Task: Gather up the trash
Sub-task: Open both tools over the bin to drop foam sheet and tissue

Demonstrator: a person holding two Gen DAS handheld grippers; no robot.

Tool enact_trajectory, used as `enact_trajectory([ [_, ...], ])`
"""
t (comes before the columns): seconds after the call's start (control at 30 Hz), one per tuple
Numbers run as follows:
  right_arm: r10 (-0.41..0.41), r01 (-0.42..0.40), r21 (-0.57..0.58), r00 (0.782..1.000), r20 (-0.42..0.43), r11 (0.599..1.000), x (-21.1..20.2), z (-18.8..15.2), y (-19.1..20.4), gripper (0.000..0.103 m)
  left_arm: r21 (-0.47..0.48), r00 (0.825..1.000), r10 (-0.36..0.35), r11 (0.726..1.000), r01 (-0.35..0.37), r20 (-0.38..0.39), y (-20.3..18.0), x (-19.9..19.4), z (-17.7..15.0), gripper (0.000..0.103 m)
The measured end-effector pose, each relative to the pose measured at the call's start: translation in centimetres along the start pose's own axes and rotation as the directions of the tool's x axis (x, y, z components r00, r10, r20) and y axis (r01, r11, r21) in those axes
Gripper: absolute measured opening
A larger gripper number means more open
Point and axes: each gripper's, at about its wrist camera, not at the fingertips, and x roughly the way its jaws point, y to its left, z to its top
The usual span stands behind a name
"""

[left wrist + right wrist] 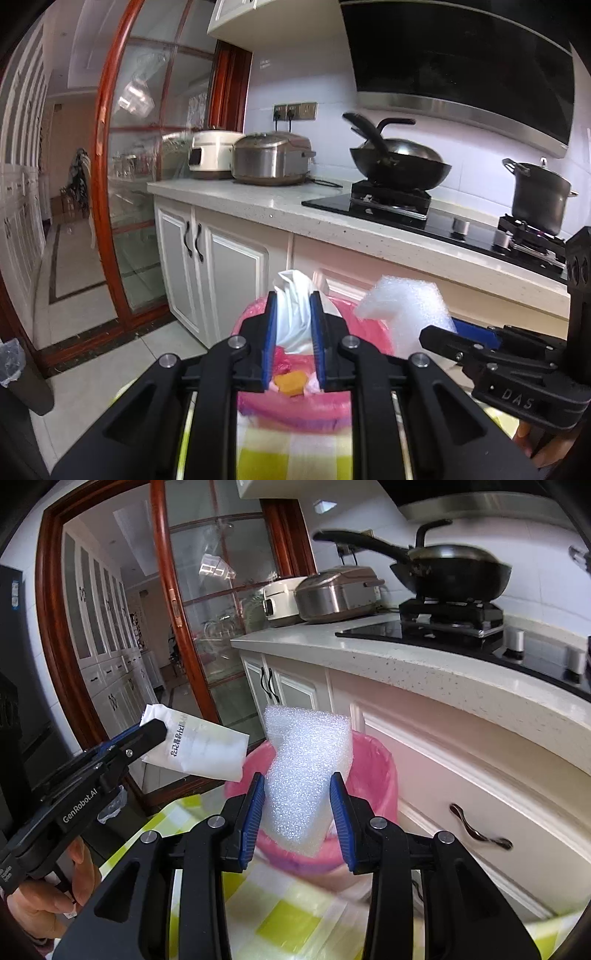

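Kitchen cabinets and a pale speckled countertop (424,661) frame the scene. Below the counter stands a pink trash bin (373,764) lined with a pink bag, just beside a white drawer front with a dark curved handle (480,829). An orange scrap (291,384) lies inside the bin.

Above the bin's rim, the right gripper (297,808) pinches a piece of white packing foam (306,771) between its blue pads, the foam rising upright out of the jaws. To its left, the left gripper (293,332) is pressed onto a crumpled white paper packet (295,310) that stands up between its blue pads; in the right wrist view the packet (199,749) shows dark print on its side and hangs over the near left edge of the bin. A hand (48,897) grips the left tool's handle at the lower left of that view.

Beneath both tools lies a yellow-and-white checked cloth (288,919), blurred.

On the counter sit a steel rice cooker (271,158) and a white cooker (210,153) side by side, with a black wok (400,162) on a burner of the black glass hob (436,225) and a dark stockpot (541,197) further right. A glass door with a red-brown wooden frame (107,155) stands at the left, with tiled floor (110,354) below.
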Motion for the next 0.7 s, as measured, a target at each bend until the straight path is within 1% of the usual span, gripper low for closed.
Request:
enact_trajectory([
  [0.1,-0.005,0.005,0.001,1.000,-0.019,1.000,2.6,0.8,-1.3,0.035,-0.013,1.000,0.003,1.000,-0.003,-0.024,0.7,3.5,-0.1,0.017],
  [0.23,-0.010,0.010,0.010,0.999,-0.044,1.000,6.0,1.2,-2.6,0.036,-0.012,0.999,0.009,1.000,-0.010,-0.045,1.2,7.0,-0.7,0.018],
  [0.3,-0.008,0.009,0.022,0.999,-0.049,1.000,7.1,1.1,-3.0,0.039,0.000,0.998,0.009,1.000,-0.009,-0.058,1.3,8.4,-1.2,0.022],
  [0.37,-0.007,0.009,0.033,0.998,-0.061,0.999,8.6,0.9,-3.9,0.043,0.019,0.998,0.028,0.999,-0.027,-0.064,1.4,9.7,-2.0,0.026],
  [0.47,-0.009,0.012,0.039,0.998,-0.069,0.999,9.5,0.3,-4.3,0.044,0.015,0.996,0.049,0.999,-0.048,-0.080,2.1,10.3,-3.1,0.030],
  [0.5,0.007,-0.004,0.047,0.997,-0.073,0.999,9.8,0.1,-4.6,0.048,0.004,0.995,0.052,0.999,-0.052,-0.085,2.5,10.4,-3.5,0.032],
  [0.53,0.011,-0.007,0.049,0.997,-0.074,0.999,9.9,0.0,-4.7,0.050,0.001,0.995,0.055,0.998,-0.055,-0.088,2.8,10.4,-3.7,0.036],
  [0.6,0.003,0.000,0.040,0.997,-0.073,0.999,9.7,-0.2,-4.6,0.051,0.001,0.994,0.065,0.998,-0.065,-0.092,3.2,10.1,-4.0,0.038],
  [0.7,-0.006,0.008,0.041,0.998,-0.056,0.999,8.0,-0.3,-4.3,0.051,-0.001,0.995,0.052,0.999,-0.052,-0.088,3.4,9.2,-3.8,0.050],
])
